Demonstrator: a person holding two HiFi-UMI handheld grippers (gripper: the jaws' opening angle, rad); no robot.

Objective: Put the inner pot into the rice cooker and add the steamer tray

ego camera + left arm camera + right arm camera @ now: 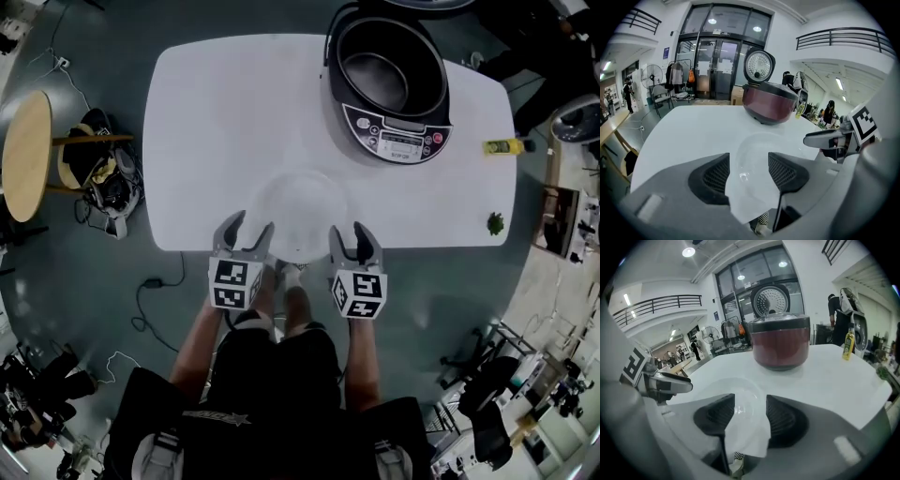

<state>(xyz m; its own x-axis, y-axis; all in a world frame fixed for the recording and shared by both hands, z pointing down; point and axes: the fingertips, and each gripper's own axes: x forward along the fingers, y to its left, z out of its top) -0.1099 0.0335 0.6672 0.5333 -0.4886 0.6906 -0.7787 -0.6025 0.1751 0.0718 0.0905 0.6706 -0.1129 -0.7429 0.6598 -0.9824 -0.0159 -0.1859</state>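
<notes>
On your right a small yellow bottle [502, 146] stands at the edge of the white surface [216, 122], a green leafy clump [495, 223] nearer you; a round wooden table [26, 155] stands left.

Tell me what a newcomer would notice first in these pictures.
The black rice cooker stands out first, lid up with the inner pot inside, at the far right of the white table. Next comes the pale steamer tray at the table's near edge, flanked by the left gripper and right gripper, both with jaws apart.
</notes>
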